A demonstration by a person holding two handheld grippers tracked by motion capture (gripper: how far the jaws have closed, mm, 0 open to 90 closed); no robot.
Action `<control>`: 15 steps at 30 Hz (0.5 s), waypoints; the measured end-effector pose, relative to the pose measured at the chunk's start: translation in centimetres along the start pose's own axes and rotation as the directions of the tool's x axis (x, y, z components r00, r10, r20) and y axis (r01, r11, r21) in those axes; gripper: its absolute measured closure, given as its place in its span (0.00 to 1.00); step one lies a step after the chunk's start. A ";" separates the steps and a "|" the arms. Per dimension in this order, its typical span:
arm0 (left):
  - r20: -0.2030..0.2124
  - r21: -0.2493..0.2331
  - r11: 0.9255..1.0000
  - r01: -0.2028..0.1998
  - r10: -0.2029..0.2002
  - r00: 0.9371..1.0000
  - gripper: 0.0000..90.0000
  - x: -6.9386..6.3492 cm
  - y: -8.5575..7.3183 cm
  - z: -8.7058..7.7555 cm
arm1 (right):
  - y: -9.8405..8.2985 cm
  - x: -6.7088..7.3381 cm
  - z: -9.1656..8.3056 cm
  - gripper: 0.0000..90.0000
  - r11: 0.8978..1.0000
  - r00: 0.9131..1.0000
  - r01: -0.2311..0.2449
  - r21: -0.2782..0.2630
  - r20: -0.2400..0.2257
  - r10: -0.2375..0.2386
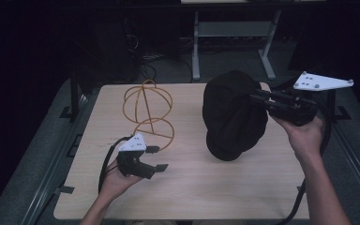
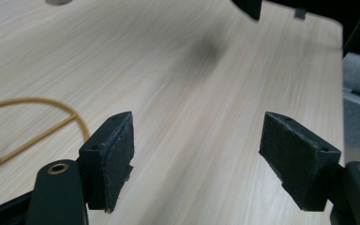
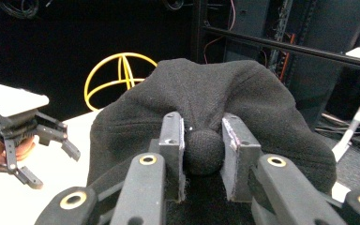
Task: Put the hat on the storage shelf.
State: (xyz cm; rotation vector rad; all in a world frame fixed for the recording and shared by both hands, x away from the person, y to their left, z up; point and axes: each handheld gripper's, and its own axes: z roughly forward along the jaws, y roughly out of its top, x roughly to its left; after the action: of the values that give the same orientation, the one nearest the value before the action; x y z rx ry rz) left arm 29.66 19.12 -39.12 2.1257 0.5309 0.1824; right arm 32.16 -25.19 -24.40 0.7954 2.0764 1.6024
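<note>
A black fabric hat (image 1: 234, 117) hangs at the table's right, and my right gripper (image 1: 255, 96) is shut on a bunched fold near its top. In the right gripper view the jaws (image 3: 205, 145) pinch a rounded lump of the hat (image 3: 206, 93). A yellow wire stand (image 1: 148, 110), made of two hoops stacked upright, sits left of the hat at the table's middle back. My left gripper (image 1: 157, 158) is held open just in front of the stand with nothing between its pads (image 2: 115, 150). Part of the stand's base hoop (image 2: 33, 122) lies to the left of those jaws.
The light wooden table (image 1: 192, 187) has bare surface between and in front of the two hands. A grey desk frame (image 1: 229, 33) and cables stand on the floor behind the table. My left gripper (image 3: 51, 150) shows far left in the right gripper view.
</note>
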 end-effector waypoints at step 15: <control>-0.035 -0.011 1.000 0.017 -0.017 0.999 0.28 0.6 -1.0 -0.5 | 3.1 0.4 2.9 0.80 0.999 0.998 0.039 0.006 -0.047 -0.039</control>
State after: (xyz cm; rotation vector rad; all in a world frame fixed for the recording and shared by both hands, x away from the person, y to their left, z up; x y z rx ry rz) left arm 29.72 20.30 -39.70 2.1100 0.5669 0.2129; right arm 34.30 -22.22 -22.21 0.7217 2.1176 1.6091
